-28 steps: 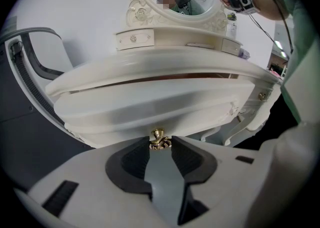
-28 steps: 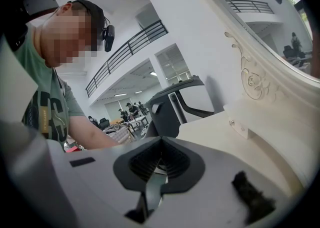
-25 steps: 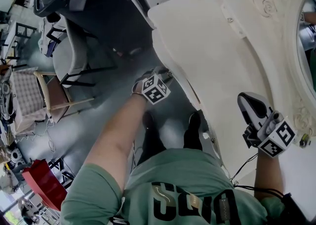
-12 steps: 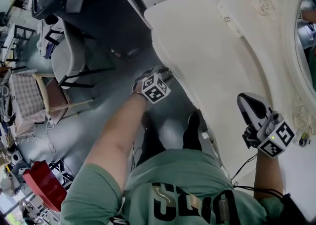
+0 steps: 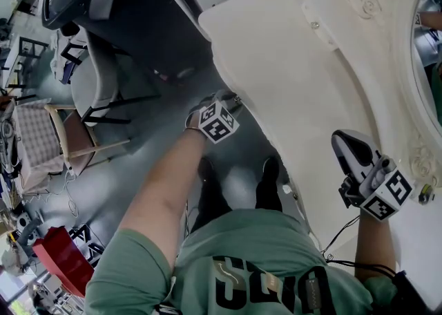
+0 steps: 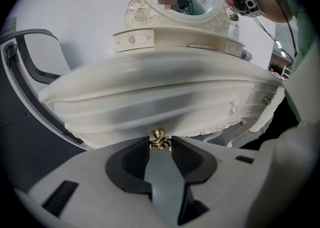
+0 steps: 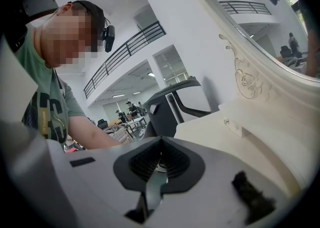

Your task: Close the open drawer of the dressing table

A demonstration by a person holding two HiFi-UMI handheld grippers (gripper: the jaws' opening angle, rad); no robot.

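Leftmost, off the tabletop's left edge: one wooden chair (image 5: 69, 139) with a checked seat on the grey floor, and a red bag (image 5: 59, 257) nearer me.

Beyond the far left corner: one dark machine (image 5: 131, 10), slanting up and away.

Item, my left gripper (image 6: 160, 145): held low, below the tabletop's front edge, near its left corner. Jaws drawn in to a narrow gap, their tips closed on the brass knob (image 6: 158, 139).

Item, the drawer (image 6: 150, 109): white curved front, set under the front edge, the knob at its middle. The front shows blurred in the left gripper view. How far out it stands I cannot tell.

Item, the tabletop (image 5: 297, 86): cream, bare across its middle. One small box drawer (image 5: 323, 25) with a round knob sits along the back edge.

Item, my right gripper (image 7: 160, 146): held above the tabletop near its right edge, well apart from the left one. Jaws pressed together at the tips, nothing between them.

Rightmost, at the back right corner: the mirror (image 5: 429, 37) in a carved cream frame (image 5: 407, 79), scrollwork at its foot.
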